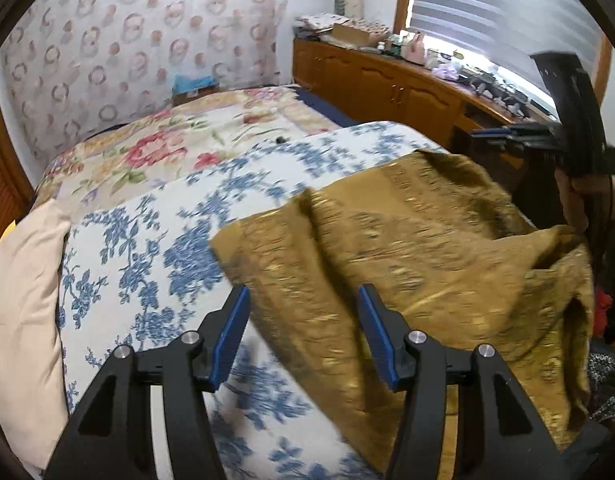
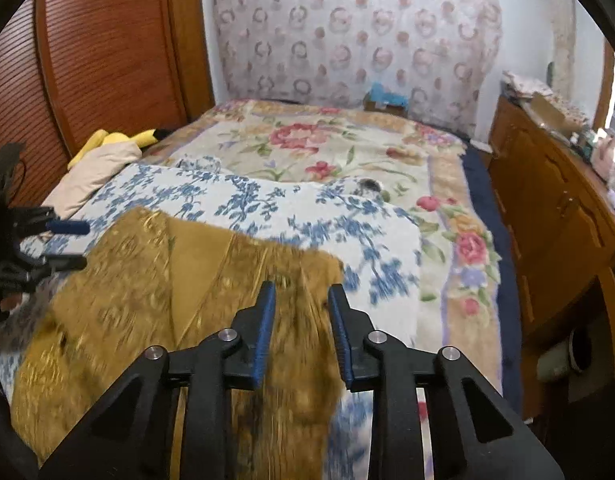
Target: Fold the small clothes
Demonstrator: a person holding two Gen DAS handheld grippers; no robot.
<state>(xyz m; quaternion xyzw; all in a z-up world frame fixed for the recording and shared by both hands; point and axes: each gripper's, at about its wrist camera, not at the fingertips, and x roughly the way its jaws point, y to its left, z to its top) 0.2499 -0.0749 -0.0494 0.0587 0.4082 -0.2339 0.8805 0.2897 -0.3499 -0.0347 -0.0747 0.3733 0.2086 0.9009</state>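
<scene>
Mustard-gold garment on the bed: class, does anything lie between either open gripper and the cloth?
Nothing visible does. The left gripper and right gripper are both open directly above the garment, which lies on the blue floral quilt.

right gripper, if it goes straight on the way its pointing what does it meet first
Most likely the mustard-gold garment, which lies right under the open right gripper; past it comes the blue floral quilt. Depth is unclear.
</scene>
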